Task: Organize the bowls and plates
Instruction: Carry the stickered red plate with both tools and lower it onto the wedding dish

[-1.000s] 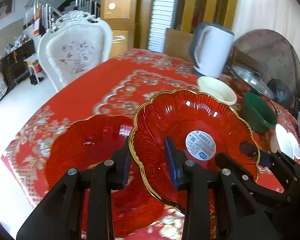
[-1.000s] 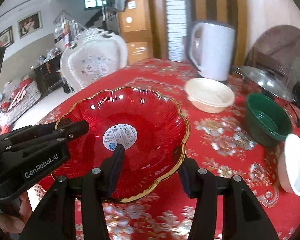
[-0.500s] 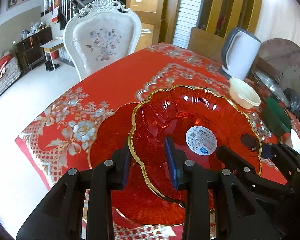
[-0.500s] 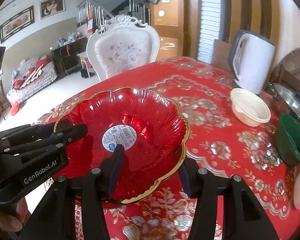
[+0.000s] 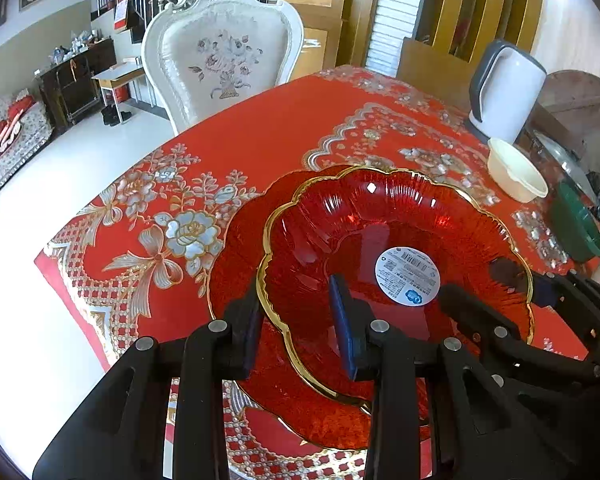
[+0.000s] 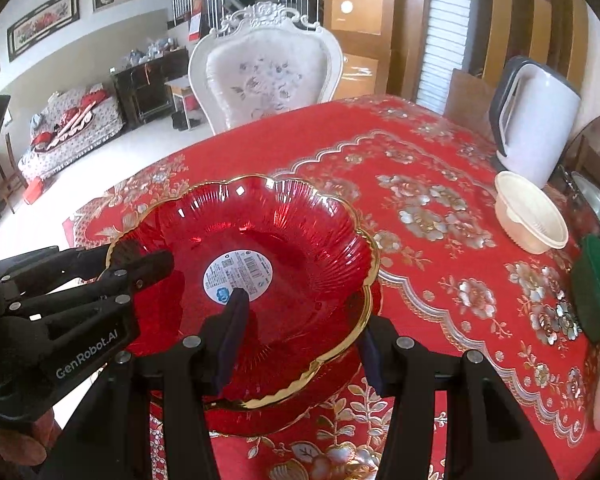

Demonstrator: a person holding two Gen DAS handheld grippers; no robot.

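Above a matching red plate [image 5: 236, 264] on the table, both grippers, left gripper [image 5: 300, 320] and right gripper [image 6: 300, 328], clamp opposite rims of a red glass bowl [image 6: 292, 240], likely to stack it level.

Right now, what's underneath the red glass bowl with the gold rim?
A second red dish on the tablecloth shows past the bowl, held by both tools. Its centre is covered.
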